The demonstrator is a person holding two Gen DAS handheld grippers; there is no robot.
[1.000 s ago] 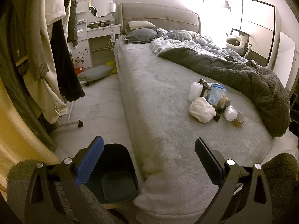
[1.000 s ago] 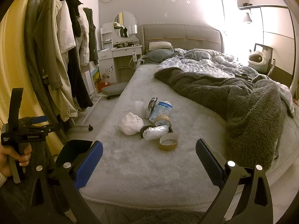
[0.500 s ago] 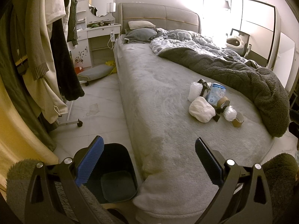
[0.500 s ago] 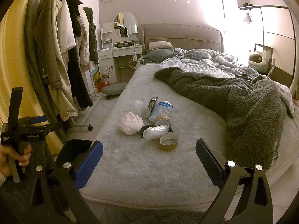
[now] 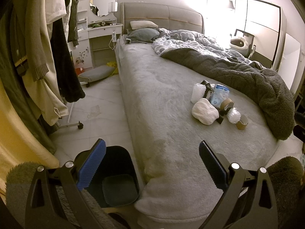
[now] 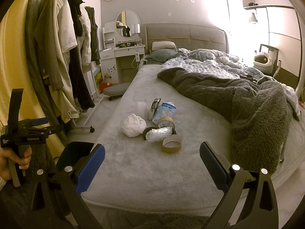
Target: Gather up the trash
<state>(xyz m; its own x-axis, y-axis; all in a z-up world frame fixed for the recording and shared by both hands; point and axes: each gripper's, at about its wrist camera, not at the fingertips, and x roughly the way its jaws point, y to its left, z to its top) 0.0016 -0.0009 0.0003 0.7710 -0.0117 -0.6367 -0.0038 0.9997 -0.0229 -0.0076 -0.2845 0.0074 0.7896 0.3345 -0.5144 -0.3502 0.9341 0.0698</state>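
A pile of trash lies on the grey bed (image 6: 133, 164): a white crumpled wad (image 6: 133, 125), a blue-and-white packet (image 6: 165, 112), a clear plastic wrap (image 6: 158, 133), a cardboard tape ring (image 6: 172, 143) and a dark wrapper (image 6: 154, 106). The pile also shows in the left wrist view, with the white wad (image 5: 205, 111) nearest. A black trash bin (image 5: 116, 175) stands on the floor at the bed's foot corner. My left gripper (image 5: 151, 164) is open and empty above the bin and bed corner. My right gripper (image 6: 152, 167) is open and empty before the pile.
A rack of hanging coats (image 6: 63, 61) lines the left side. A dark fleece blanket (image 6: 257, 114) and patterned duvet (image 6: 205, 63) cover the bed's right half. A white dressing table (image 6: 122, 57) stands by the headboard. A wheeled stand base (image 5: 72, 125) sits on the tiled floor.
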